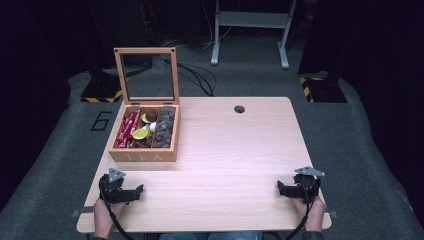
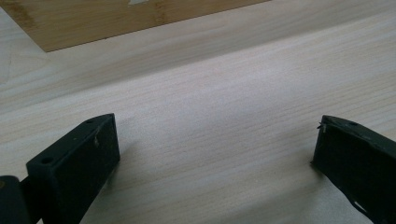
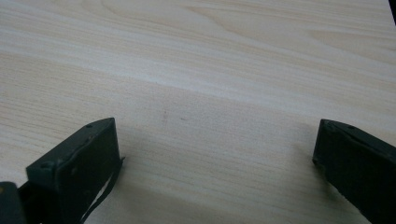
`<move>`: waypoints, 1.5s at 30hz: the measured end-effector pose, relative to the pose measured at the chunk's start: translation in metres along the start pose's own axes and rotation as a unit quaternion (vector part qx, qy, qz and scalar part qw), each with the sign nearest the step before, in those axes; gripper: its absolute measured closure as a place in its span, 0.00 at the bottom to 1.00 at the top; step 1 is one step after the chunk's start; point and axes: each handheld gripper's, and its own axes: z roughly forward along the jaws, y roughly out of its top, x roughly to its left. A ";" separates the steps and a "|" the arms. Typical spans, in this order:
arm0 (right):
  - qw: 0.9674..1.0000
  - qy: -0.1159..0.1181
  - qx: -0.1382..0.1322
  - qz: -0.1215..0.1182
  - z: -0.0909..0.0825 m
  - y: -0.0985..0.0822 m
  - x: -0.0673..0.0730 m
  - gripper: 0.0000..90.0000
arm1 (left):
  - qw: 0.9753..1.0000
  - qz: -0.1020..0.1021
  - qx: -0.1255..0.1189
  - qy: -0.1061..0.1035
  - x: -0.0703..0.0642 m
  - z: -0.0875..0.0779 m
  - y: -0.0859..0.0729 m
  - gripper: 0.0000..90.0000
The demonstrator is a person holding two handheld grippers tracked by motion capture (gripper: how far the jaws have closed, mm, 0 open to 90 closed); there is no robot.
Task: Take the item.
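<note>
We work at a pale wooden table [image 1: 235,150] in a dark room, where the open wooden tea box [image 1: 145,131], packed with sachets and capsules, sits toward the table's left side. Just in front of the box the left gripper [image 1: 140,189] rests with jaws spread wide and empty, so we should lift it and aim squarely before closing. Well right of the box, the right gripper [image 1: 280,187] also rests wide open, holding nothing.

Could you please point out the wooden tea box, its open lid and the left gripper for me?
Wooden tea box [image 1: 142,156], high view, on its front wall.
Open lid [image 1: 175,75], high view, on its right frame edge.
Left gripper [image 1: 139,190], high view, at its jaw tips.
</note>
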 end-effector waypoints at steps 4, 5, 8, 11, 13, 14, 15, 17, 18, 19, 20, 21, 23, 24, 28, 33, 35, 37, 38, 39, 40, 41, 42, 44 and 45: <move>1.000 0.007 -0.002 -0.005 0.002 0.001 -0.001 0.00 | 1.000 0.000 0.000 0.001 0.000 0.000 0.000 0.00; 1.000 0.008 -0.002 -0.006 0.002 0.002 -0.001 0.00 | 1.000 0.000 0.000 0.000 0.000 0.000 0.000 0.00; 1.000 0.013 -0.002 -0.013 0.002 0.002 -0.002 0.00 | 1.000 0.000 0.000 0.000 0.000 0.000 0.000 0.00; 1.000 0.013 0.000 -0.013 0.003 0.003 -0.003 0.00 | 1.000 0.000 0.001 -0.001 0.000 0.000 0.000 0.00; 1.000 0.014 0.000 -0.015 0.003 0.003 -0.003 0.00 | 1.000 0.001 0.000 -0.001 0.000 0.000 0.000 0.00; 1.000 0.014 0.000 -0.015 0.003 0.003 -0.003 0.00 | 1.000 0.002 0.000 -0.002 0.000 0.000 0.000 0.00; 1.000 0.015 0.000 -0.016 0.004 0.003 -0.003 0.00 | 1.000 0.002 0.000 -0.002 0.000 0.000 0.000 0.00; 1.000 0.018 0.000 -0.013 0.004 0.004 -0.003 0.00 | 1.000 0.001 0.000 -0.001 0.002 -0.001 0.001 0.00; 1.000 0.020 0.002 -0.016 0.004 0.004 -0.003 0.00 | 1.000 -0.001 -0.004 0.000 0.002 -0.001 0.001 0.00; 1.000 0.021 0.000 -0.019 0.005 0.005 -0.004 0.00 | 1.000 -0.001 -0.011 -0.002 0.002 -0.004 0.004 0.00; 1.000 0.021 0.001 -0.021 0.005 0.005 -0.004 0.00 | 1.000 -0.002 -0.015 -0.001 0.002 -0.006 0.006 0.00; 1.000 0.021 0.000 -0.021 0.005 0.005 -0.004 0.00 | 1.000 -0.001 -0.015 -0.001 0.001 -0.008 0.008 0.00; 1.000 0.021 0.000 -0.021 0.005 0.005 -0.004 0.00 | 1.000 0.001 -0.018 -0.001 0.001 -0.011 0.013 0.00; 1.000 0.021 0.000 -0.021 0.005 0.005 -0.004 0.00 | 1.000 0.002 -0.020 0.000 0.000 -0.013 0.015 0.00; 1.000 0.021 -0.001 -0.019 0.005 0.005 -0.004 0.00 | 0.999 0.008 -0.036 0.000 -0.001 -0.024 0.032 0.00; 1.000 0.021 -0.001 -0.020 0.005 0.004 -0.004 0.00 | 0.999 0.012 -0.032 -0.008 0.000 -0.025 0.048 0.00; 1.000 0.021 -0.001 -0.020 0.005 0.004 -0.004 0.00 | 0.999 0.017 -0.033 -0.009 -0.001 -0.025 0.055 0.00; 1.000 0.021 0.000 -0.016 0.004 0.004 -0.003 0.00 | 0.999 0.021 -0.031 -0.008 -0.001 -0.025 0.059 0.01; 1.000 0.021 0.000 -0.016 0.004 0.004 -0.003 0.00 | 0.999 0.026 -0.030 -0.011 -0.001 -0.026 0.064 0.01; 1.000 0.021 0.000 -0.016 0.004 0.004 -0.003 0.00 | 0.999 0.031 -0.034 -0.012 -0.002 -0.026 0.072 0.01; 1.000 0.021 0.000 -0.016 0.004 0.004 -0.003 0.00 | 0.999 0.030 -0.036 -0.012 -0.002 -0.025 0.075 0.01; 1.000 0.021 0.000 -0.016 0.004 0.004 -0.003 0.00 | 0.999 0.030 -0.036 -0.012 -0.002 -0.025 0.075 0.01; 1.000 0.021 0.000 -0.016 0.004 0.004 -0.003 0.00 | 0.999 0.035 -0.038 -0.012 -0.003 -0.024 0.084 0.01; 1.000 0.020 -0.001 -0.016 0.004 0.004 -0.003 0.00 | 0.998 0.038 -0.040 -0.015 -0.003 -0.023 0.091 0.01; 1.000 0.019 -0.002 -0.013 0.004 0.004 -0.003 0.00 | 0.998 0.038 -0.042 -0.016 -0.003 -0.022 0.094 0.01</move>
